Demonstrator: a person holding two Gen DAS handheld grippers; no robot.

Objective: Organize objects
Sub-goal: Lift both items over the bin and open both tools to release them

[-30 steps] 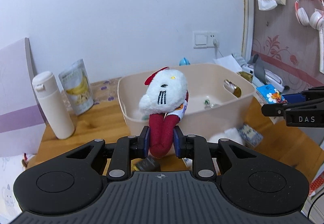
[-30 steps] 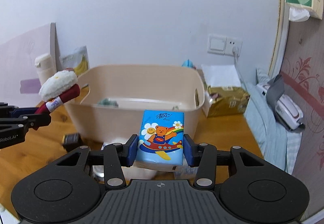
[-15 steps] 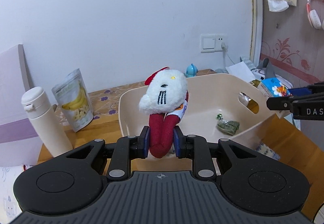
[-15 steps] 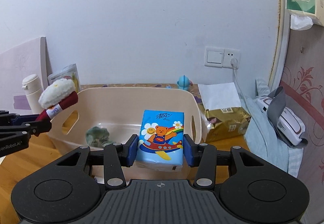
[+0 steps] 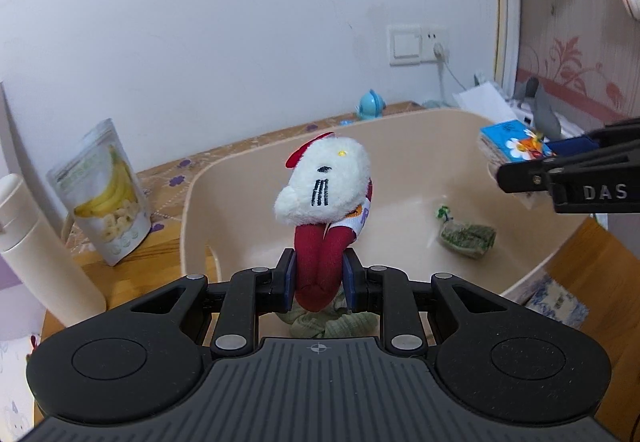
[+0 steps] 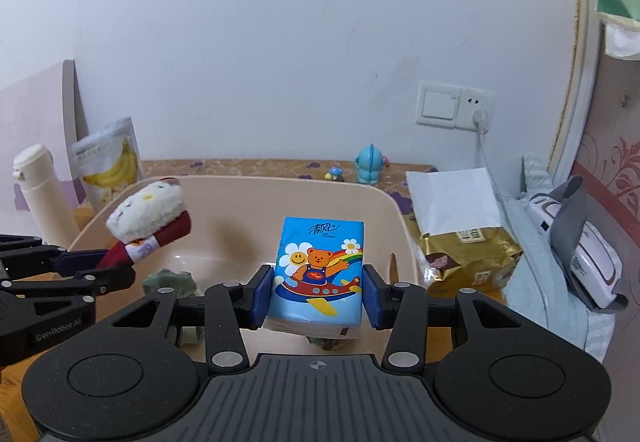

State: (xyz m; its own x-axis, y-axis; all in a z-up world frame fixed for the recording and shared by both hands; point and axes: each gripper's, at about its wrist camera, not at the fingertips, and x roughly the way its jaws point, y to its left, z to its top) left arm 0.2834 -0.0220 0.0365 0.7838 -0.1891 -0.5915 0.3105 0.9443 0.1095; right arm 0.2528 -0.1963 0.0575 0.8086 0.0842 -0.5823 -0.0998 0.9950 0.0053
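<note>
My left gripper (image 5: 318,278) is shut on a white and red plush toy (image 5: 326,198) and holds it above the beige plastic bin (image 5: 192,202). My right gripper (image 6: 318,292) is shut on a blue tissue pack with a bear print (image 6: 318,262), also held over the bin (image 6: 396,210). The plush toy (image 6: 146,214) and the left gripper (image 6: 96,268) show at the left of the right wrist view. The tissue pack (image 5: 512,148) shows at the right of the left wrist view. Green crumpled items (image 5: 466,236) lie in the bin.
A white bottle (image 5: 36,254) and a banana chip bag (image 5: 104,194) stand left of the bin. A blue figurine (image 6: 370,164) stands by the wall. A gold packet (image 6: 464,254) and folded white paper (image 6: 452,198) lie right of the bin. A small printed pack (image 5: 554,300) lies on the wooden table.
Both grippers have risen and moved forward over the bin with their objects still held. The bin's inside now shows from above.
</note>
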